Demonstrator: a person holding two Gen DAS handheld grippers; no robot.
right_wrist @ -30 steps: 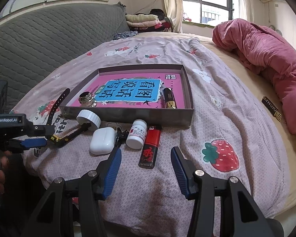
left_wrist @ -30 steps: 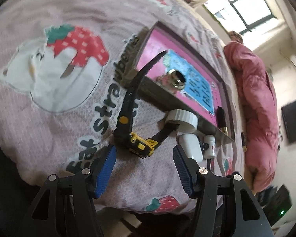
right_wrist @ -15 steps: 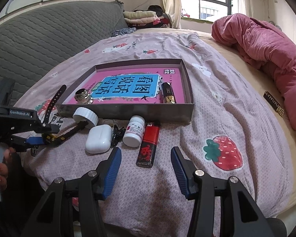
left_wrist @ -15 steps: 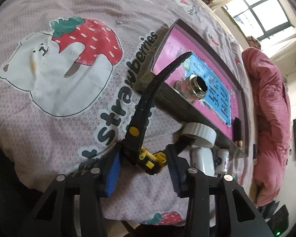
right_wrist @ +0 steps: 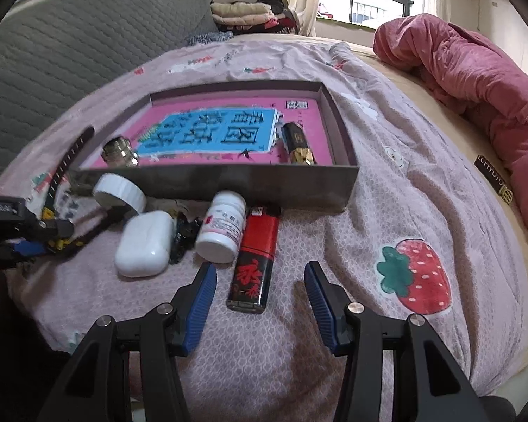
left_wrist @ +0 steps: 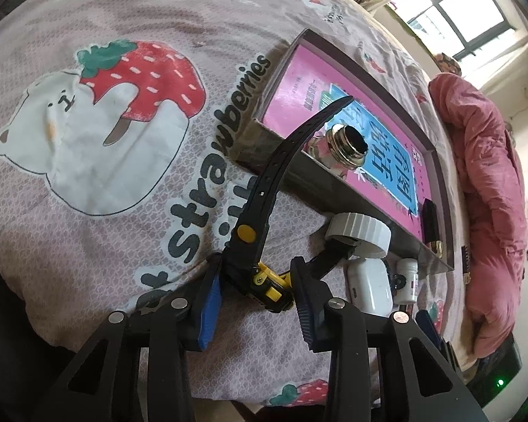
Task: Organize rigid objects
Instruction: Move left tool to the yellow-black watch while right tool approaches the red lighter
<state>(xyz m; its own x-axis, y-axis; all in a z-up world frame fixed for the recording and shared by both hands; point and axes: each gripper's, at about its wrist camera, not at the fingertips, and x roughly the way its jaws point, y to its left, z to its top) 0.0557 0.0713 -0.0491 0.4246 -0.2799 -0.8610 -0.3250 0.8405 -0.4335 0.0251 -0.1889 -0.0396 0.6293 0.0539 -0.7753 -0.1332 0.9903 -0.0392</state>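
Observation:
A black-and-yellow watch (left_wrist: 264,283) lies on the bedspread with its strap arching up toward the grey tray (left_wrist: 292,172). My left gripper (left_wrist: 257,295) is closing on the watch body, and both blue pads touch it. In the right wrist view that gripper (right_wrist: 42,235) sits at the far left. My right gripper (right_wrist: 258,292) stands open. The lower end of a red-and-black lighter (right_wrist: 255,260) lies between its fingers, untouched. The tray (right_wrist: 228,183) holds a metal fitting (right_wrist: 119,153) and a black-and-gold tube (right_wrist: 297,142).
In front of the tray lie a white round cap (right_wrist: 118,191), a white earbud case (right_wrist: 144,242), a small black clip (right_wrist: 183,235) and a white pill bottle (right_wrist: 223,227). A pink duvet (right_wrist: 475,81) is heaped at right, and a black label (right_wrist: 492,179) lies beside it. The bed edge runs just below both grippers.
The left gripper's jaws have narrowed from wide apart onto the watch body. The right gripper has come down and closer to the lighter, its jaws unchanged.

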